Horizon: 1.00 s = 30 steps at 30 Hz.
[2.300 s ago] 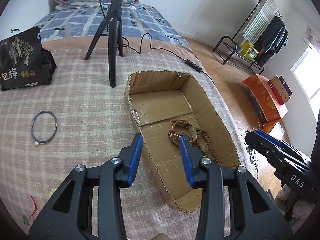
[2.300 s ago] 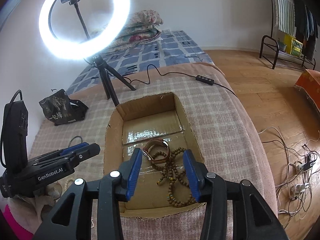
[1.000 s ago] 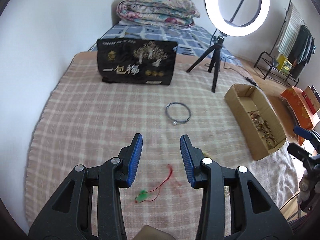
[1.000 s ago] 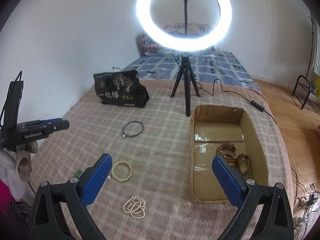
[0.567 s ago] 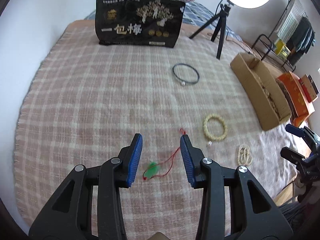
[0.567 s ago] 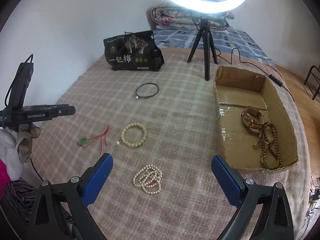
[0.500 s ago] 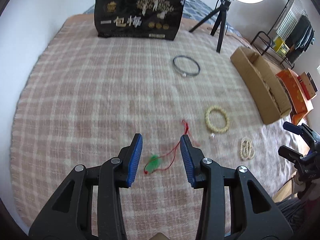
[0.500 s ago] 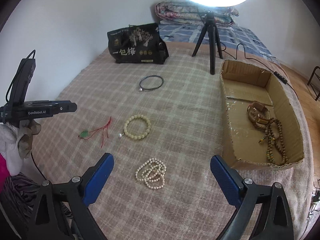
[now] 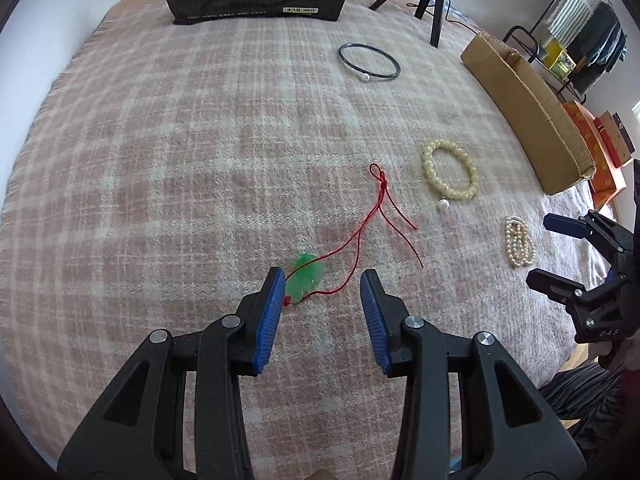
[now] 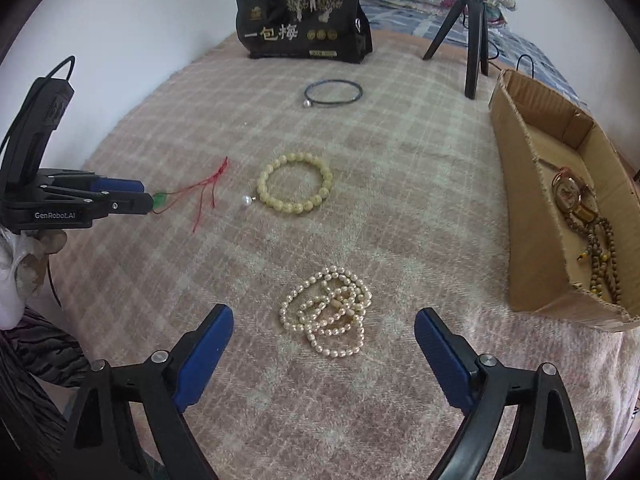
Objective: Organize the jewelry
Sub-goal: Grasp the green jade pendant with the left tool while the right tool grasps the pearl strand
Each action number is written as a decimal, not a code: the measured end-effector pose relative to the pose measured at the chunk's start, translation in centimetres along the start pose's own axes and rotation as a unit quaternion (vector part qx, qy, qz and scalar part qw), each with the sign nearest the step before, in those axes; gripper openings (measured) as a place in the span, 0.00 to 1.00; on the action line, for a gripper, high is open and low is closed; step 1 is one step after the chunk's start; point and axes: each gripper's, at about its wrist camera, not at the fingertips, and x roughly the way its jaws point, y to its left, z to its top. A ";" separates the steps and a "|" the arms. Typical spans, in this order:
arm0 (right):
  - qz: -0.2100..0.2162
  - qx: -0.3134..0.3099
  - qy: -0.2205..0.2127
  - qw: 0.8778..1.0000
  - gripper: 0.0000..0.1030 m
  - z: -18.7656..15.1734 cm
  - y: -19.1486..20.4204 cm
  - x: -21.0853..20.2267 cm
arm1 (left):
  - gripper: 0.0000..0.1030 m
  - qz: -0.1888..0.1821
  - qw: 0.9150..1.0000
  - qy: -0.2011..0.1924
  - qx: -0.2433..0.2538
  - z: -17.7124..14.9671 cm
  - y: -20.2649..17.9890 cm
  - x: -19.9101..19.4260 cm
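A green pendant [image 9: 306, 278] on a red cord [image 9: 374, 208] lies on the plaid blanket [image 9: 180, 160]. My left gripper [image 9: 323, 280] is open, its tips on either side of the pendant's near end; it also shows in the right wrist view [image 10: 146, 200]. A white pearl strand [image 10: 328, 312] lies just ahead of my wide-open right gripper [image 10: 324, 328]. A yellow bead bracelet [image 10: 295, 188] and a dark bangle [image 10: 333, 91] lie farther off. The cardboard box [image 10: 520, 168] at the right holds a watch [image 10: 568, 194] and wooden beads [image 10: 600, 256].
A black snack bag [image 10: 302, 20] and a ring-light tripod [image 10: 472, 28] stand at the blanket's far side. The blanket's edge drops off near both grippers. A clothes rack [image 9: 576, 40] and orange boxes [image 9: 600, 152] are beyond the box.
Both grippers left the box and swung over to the loose jewelry. The left one came down to the green pendant. The right one opened wide and lowered toward the pearl strand.
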 end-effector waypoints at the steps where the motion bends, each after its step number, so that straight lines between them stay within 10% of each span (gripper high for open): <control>1: 0.000 0.000 0.004 1.000 0.84 0.0 0.0 0.3 | 0.38 0.001 1.000 0.000 0.001 0.0 0.0 0.1; 20: -0.028 -0.010 0.027 0.999 0.79 0.2 -0.1 2.5 | 0.16 0.035 0.999 0.007 0.031 0.4 0.1 2.2; 30: -0.016 0.001 0.020 1.000 0.28 0.5 -0.7 2.1 | 0.15 0.029 0.999 0.000 0.015 0.7 0.1 1.9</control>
